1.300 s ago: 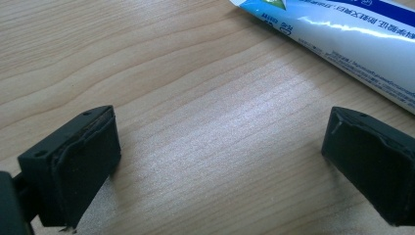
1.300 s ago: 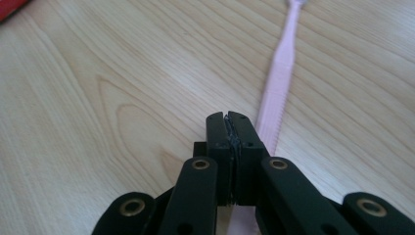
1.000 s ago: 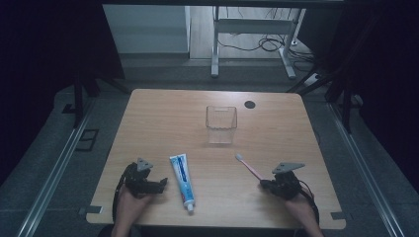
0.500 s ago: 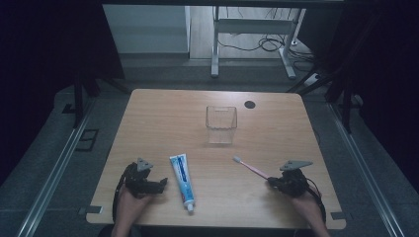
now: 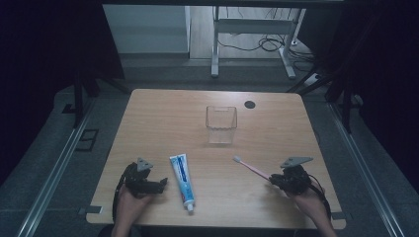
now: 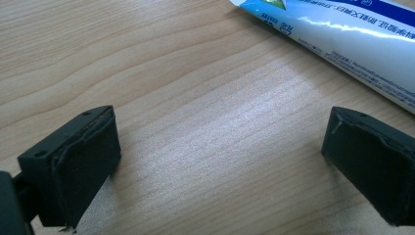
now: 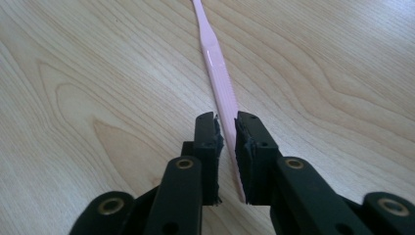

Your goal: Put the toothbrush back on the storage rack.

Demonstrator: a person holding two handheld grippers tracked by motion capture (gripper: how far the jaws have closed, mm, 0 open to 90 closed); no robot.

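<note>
- Right hand-held gripper [image 7: 226, 142]: black jaws pressed on the ridged end of a slim pink toothbrush [image 7: 215, 58], at the counter's [image 5: 163, 118] near right; bristled head pointed away toward the cup.
- Left hand-held gripper [image 6: 220, 161]: spread wide, square matte pads over bare pale wood grain, nothing between them.
- Glossy white-and-blue toothpaste tube [image 5: 182, 178] lay flat just beside the left hand-held gripper, cap toward the person.
- Clear, square-sided plastic cup [image 5: 221, 124] stood upright mid-counter.
</note>
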